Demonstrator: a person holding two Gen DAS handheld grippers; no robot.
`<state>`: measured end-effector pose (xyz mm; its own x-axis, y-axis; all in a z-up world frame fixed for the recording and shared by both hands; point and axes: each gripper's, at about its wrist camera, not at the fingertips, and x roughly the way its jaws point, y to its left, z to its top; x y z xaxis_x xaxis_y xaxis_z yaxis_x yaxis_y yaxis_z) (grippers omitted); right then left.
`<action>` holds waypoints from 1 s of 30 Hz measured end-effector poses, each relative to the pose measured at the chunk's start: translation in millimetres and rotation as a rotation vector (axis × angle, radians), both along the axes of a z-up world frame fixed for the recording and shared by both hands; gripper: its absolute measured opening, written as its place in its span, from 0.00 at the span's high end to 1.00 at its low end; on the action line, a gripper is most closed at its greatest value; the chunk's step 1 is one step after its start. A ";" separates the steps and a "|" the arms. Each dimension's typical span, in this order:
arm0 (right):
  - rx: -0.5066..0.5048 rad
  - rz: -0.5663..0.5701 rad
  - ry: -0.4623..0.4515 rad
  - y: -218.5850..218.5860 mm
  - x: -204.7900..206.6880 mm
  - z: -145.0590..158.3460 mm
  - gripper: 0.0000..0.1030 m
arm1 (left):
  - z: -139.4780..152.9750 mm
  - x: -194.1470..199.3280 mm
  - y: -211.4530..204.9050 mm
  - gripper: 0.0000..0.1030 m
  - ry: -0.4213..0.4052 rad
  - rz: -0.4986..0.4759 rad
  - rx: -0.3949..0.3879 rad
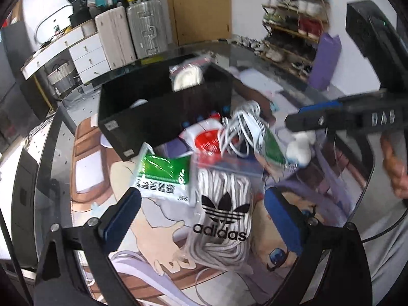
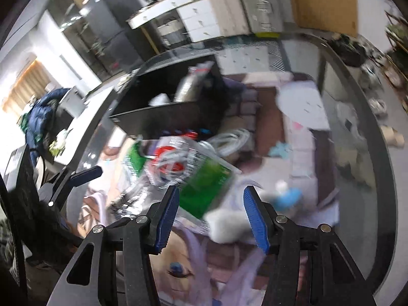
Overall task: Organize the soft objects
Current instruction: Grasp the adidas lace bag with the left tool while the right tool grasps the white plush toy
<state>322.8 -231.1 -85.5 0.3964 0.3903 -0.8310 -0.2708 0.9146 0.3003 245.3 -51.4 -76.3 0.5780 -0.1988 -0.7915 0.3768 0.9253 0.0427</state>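
Between my left gripper's (image 1: 201, 219) two blue pads lies a clear bag of white cord (image 1: 221, 211) with a black logo, flat on the glass table (image 1: 63, 127). My left jaws stand wide, one pad on each side of the bag, and neither pad clearly touches it. Just beyond it a green and white packet (image 1: 165, 176) overlaps the bag's upper left corner. Past that sits a heap: a red and white pouch (image 1: 206, 137), a tangle of white cable (image 1: 239, 125) and a second green packet (image 1: 272, 148), partly buried under the cable.

A small white fluffy thing (image 2: 227, 221) lies between the pads of my right gripper (image 2: 213, 216), whose jaws are also spread wide and hold nothing. In the right wrist view this thing is smeared by blur, so I cannot tell what it is, and a pale blue piece (image 2: 288, 196) beside it is just as unclear. From the left wrist view my right gripper (image 1: 306, 122) reaches in from the right, level, over the same fluffy lump (image 1: 298, 148).

Behind the heap stands a black box (image 1: 142, 112), open at the top, with a bagged white roll (image 1: 187, 76) leaning up inside; the rest of its contents are hidden by the box wall. Under the glass a printed cartoon mat (image 1: 158, 227) shows through.
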 end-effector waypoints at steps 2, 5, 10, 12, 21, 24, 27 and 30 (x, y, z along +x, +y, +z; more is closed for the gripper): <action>-0.002 -0.034 0.025 -10.8 -0.1 -6.9 0.48 | -6.7 -1.2 -6.3 0.05 0.007 -0.010 0.020; -0.009 -0.059 0.064 -19.3 2.3 -16.6 0.48 | -14.1 3.7 -14.6 0.05 0.027 -0.013 0.039; -0.023 -0.073 0.060 -27.6 4.4 -18.1 0.48 | -27.7 10.0 -19.9 0.27 0.078 -0.018 0.069; -0.020 -0.074 0.062 -28.3 2.9 -15.6 0.48 | -26.7 9.4 -18.5 0.50 0.109 -0.029 0.028; -0.009 -0.066 0.097 -29.8 -6.3 -18.1 0.47 | 0.0 -2.3 8.6 0.58 0.054 0.046 -0.023; -0.052 -0.073 0.089 -24.0 -0.8 -24.1 0.47 | 3.8 -1.7 14.9 0.58 0.050 0.061 -0.034; -0.102 -0.041 0.063 -10.2 6.5 -26.6 0.47 | 4.5 -1.1 16.8 0.58 0.053 0.066 -0.048; -0.181 0.027 0.045 9.4 10.2 -32.4 0.48 | 4.8 1.7 20.1 0.58 0.056 0.070 -0.045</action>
<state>332.9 -221.6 -118.0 0.3487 0.2426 -0.9053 -0.2860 0.9474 0.1438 247.0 -31.4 -71.5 0.5465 -0.1960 -0.8142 0.3120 0.9499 -0.0192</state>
